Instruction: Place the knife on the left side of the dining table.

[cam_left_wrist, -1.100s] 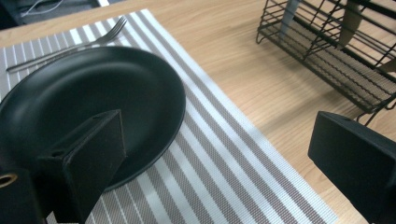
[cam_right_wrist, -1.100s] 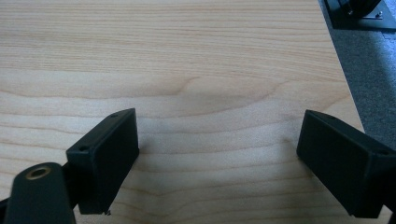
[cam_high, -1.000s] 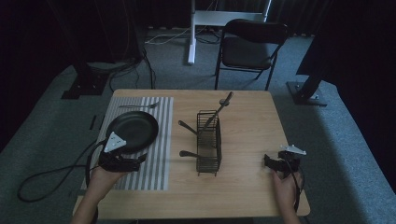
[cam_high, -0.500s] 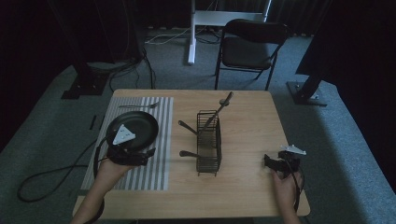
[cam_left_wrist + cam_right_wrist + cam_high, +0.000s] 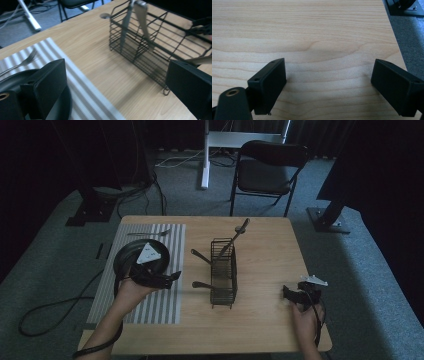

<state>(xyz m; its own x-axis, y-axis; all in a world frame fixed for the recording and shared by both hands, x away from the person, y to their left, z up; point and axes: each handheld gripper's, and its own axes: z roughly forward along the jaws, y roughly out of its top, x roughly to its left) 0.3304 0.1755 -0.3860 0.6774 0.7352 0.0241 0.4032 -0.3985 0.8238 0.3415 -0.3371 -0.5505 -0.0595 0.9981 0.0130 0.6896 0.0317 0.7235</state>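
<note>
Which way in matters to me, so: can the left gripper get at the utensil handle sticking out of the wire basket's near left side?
Probably yes. The left gripper is open, pointing toward the wire basket, and only bare table lies between it and the protruding utensil handle.

left tool (image 5: 172,276) moved up over pan (image 5: 125,257), nearer wire basket (image 5: 223,270)

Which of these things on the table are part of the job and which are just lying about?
In the job:
left claw, open
wire basket
utensils in it

Lying about:
fork
black pan
striped mat
right claw, open, resting on the table
</note>
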